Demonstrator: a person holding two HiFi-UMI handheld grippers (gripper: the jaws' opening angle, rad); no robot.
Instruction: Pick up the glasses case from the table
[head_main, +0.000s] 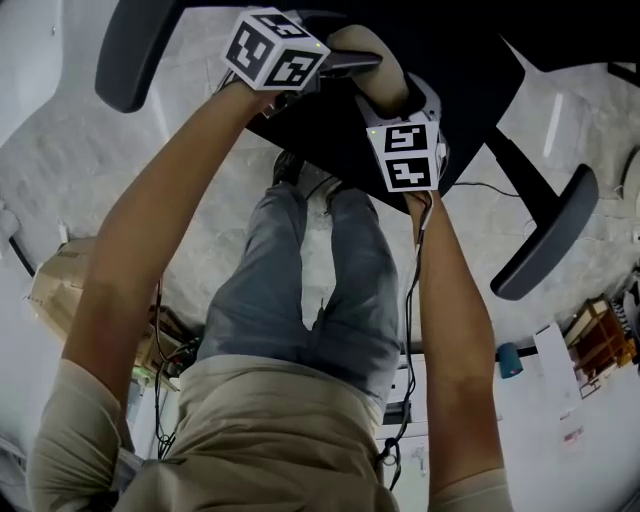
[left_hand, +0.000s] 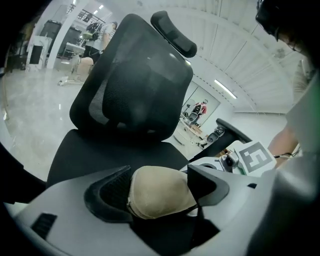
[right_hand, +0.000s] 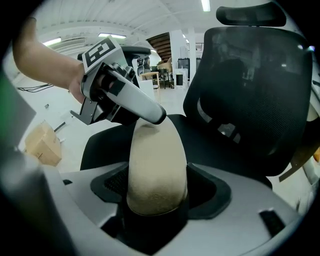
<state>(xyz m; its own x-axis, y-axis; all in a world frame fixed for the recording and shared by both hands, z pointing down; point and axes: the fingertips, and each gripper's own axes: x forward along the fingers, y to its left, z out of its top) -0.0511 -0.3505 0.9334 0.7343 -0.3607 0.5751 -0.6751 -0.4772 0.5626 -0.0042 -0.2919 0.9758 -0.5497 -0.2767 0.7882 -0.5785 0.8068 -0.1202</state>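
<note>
We grip case (head_main: 372, 58) at both ends over chair seat (right_hand: 100, 145): left gripper (left_hand: 159, 186) clamped on one end, right gripper (right_hand: 157, 187) on other. Backrest (right_hand: 255, 90) close behind; box (right_hand: 42, 145) on floor.

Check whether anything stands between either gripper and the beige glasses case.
Nothing visible does. The left gripper and the right gripper are each shut on the glasses case, one at each end, above the black chair seat.

No readable text, brand, number or sign shows in any view.
</note>
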